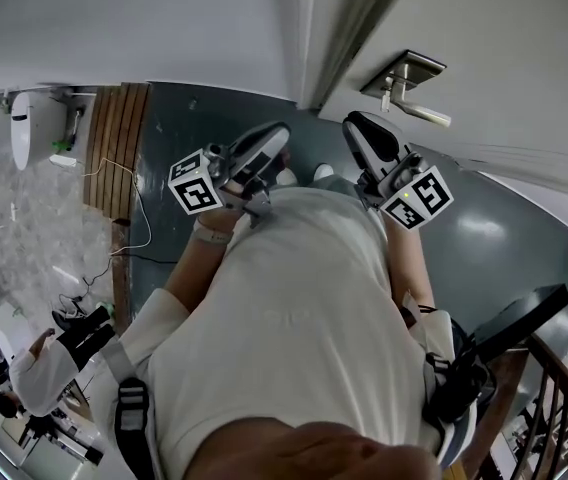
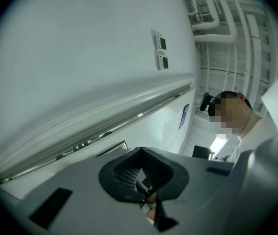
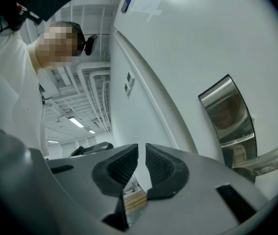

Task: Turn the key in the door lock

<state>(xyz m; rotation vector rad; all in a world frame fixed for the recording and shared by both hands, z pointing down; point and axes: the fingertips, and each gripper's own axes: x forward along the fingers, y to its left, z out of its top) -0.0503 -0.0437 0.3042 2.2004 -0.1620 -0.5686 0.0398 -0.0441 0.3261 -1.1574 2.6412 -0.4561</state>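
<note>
Where the lock sits: on the door (image 1: 504, 28) at the far right of the head view, in a metal lock plate (image 1: 411, 68) with a lever handle (image 1: 419, 111) sticking out of it. The right gripper view shows the same plate (image 3: 227, 114) and lever (image 3: 271, 158) at its right edge.
Key: no view shows one clearly. A small part hangs under the plate by the lever, too small to tell whether it is a key.
Left hand-held gripper (image 1: 276, 138): tucked against the person's shirt (image 1: 284, 308), aimed up and away from the lock. In its own view the jaw tips (image 2: 140, 151) meet, with nothing caught between them. It probably has no part in the turn and is parked out of the way.
Right hand-held gripper (image 1: 362, 128): the nearer of the two to the plate, though well apart from it. Its jaws (image 3: 142, 151) stand a narrow slit apart and empty, with only wall seen through the gap.
Why the right one leads: the lock lies on its side, so it likely makes the reach.
Marker cubes: the left one (image 1: 194, 181) and the right one (image 1: 424, 196) face up toward the head camera.
Stage, as a judgement: approach not yet begun, nothing grasped.
Next move calls for: swinging the right jaws down and right toward the plate, then widening the slit enough to take a key head.
Risk: the lever juts just beside the lock and could foul the jaws.
</note>
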